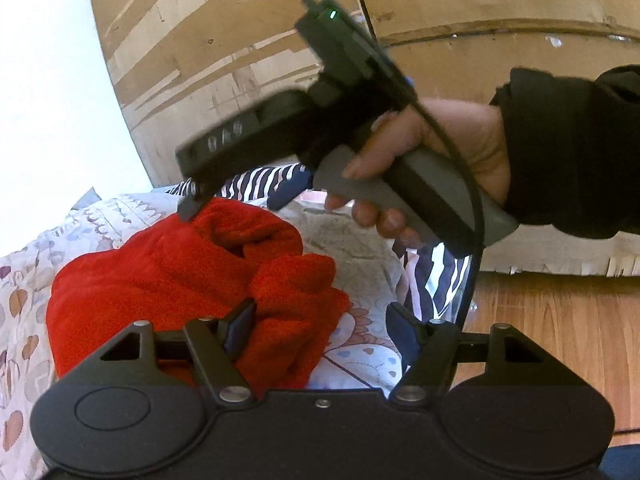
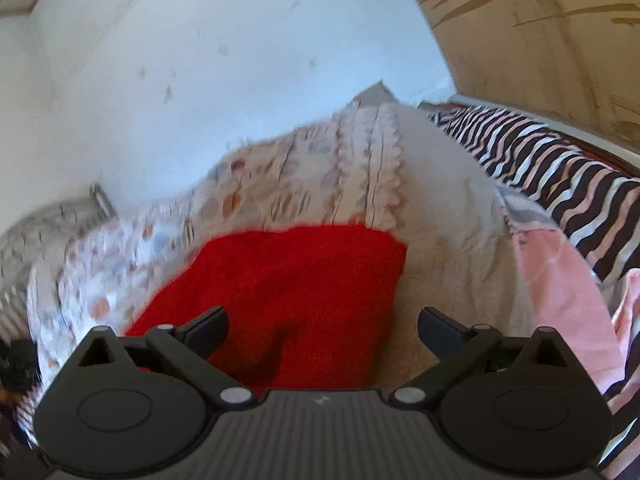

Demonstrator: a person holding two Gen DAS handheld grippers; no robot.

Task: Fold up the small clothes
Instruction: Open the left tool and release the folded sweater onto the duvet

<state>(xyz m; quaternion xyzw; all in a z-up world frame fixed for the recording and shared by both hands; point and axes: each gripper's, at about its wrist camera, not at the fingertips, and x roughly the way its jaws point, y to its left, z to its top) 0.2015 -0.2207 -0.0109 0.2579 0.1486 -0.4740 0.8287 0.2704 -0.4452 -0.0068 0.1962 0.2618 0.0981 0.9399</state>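
Note:
A small red fleece garment (image 1: 180, 276) lies bunched on a patterned bedspread (image 1: 360, 240). My left gripper (image 1: 324, 328) is open, just above its near right part; the left finger touches the cloth. My right gripper (image 1: 192, 208), held in a hand, hovers over the garment's far edge, one fingertip touching it. In the right wrist view the red garment (image 2: 292, 292) lies flat below my open right gripper (image 2: 322, 330), nothing between its fingers.
A worn wooden board (image 1: 280, 40) stands behind the bed. A zebra-striped cloth (image 2: 560, 176) and a pink cloth (image 2: 560, 292) lie at the right. A white wall (image 2: 200, 80) is at the left. Wooden floor (image 1: 560, 320) lies beside the bed.

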